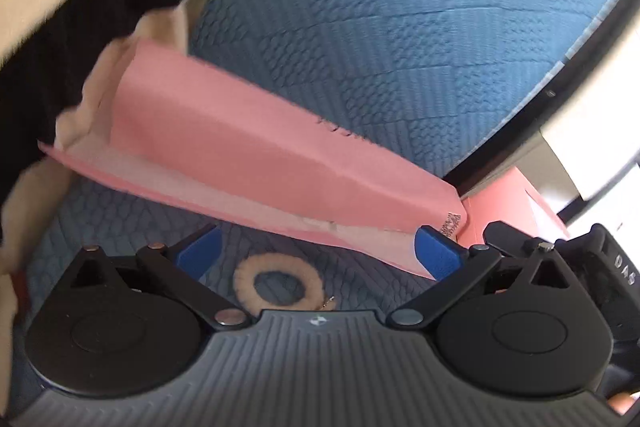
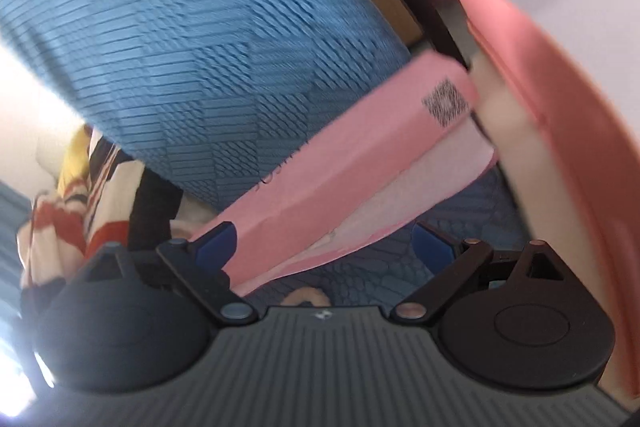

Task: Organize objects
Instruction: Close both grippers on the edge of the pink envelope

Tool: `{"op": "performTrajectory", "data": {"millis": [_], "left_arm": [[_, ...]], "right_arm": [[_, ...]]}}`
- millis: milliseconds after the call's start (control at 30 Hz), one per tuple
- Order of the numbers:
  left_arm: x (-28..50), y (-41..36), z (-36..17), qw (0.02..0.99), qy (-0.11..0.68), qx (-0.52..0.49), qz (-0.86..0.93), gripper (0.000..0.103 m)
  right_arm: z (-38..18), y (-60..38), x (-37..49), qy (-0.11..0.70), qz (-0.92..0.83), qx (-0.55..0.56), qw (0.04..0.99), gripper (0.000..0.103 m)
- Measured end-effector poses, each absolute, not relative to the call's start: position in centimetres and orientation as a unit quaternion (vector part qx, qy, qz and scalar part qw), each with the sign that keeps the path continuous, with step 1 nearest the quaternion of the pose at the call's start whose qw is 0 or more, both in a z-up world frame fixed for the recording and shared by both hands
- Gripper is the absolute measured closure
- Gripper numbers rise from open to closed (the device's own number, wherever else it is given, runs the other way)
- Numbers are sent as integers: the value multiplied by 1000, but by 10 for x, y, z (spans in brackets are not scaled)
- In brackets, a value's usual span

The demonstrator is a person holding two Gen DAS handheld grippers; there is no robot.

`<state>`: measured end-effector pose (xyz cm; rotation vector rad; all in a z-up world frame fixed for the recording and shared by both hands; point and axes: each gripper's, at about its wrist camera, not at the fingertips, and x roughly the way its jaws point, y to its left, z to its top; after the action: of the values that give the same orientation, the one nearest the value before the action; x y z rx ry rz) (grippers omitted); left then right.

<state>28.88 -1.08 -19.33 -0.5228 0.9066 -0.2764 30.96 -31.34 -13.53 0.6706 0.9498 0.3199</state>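
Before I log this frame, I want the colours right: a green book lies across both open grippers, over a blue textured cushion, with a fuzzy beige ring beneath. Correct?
Not quite: the book is pink, not green, as both wrist views show. The rest holds: it lies across the open left gripper and right gripper, over the blue textured cushion, with the fuzzy beige ring beneath.

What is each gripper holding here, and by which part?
Neither clearly grips anything. The pink book hangs open between the two. The left gripper and right gripper both stand open, one blue finger of each against the book's edge; a firm hold cannot be told.
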Motion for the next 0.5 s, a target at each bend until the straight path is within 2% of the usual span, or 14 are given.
{"op": "performTrajectory", "data": {"millis": [233, 267, 333, 433, 500], "left_arm": [[299, 3, -201, 846, 455, -256, -107, 0], [300, 5, -201, 847, 455, -256, -104, 1], [302, 8, -200, 849, 454, -252, -98, 3], [304, 10, -195, 860, 446, -231, -84, 4], [304, 13, -191, 867, 439, -222, -79, 8]], "right_arm": [[-167, -294, 325, 499, 172, 380, 760, 8], [-169, -290, 326, 503, 171, 381, 756, 10], [-173, -283, 328, 510, 167, 383, 752, 23], [-178, -278, 332, 514, 157, 391, 747, 30], [-180, -275, 335, 515, 157, 394, 745, 33]]}}
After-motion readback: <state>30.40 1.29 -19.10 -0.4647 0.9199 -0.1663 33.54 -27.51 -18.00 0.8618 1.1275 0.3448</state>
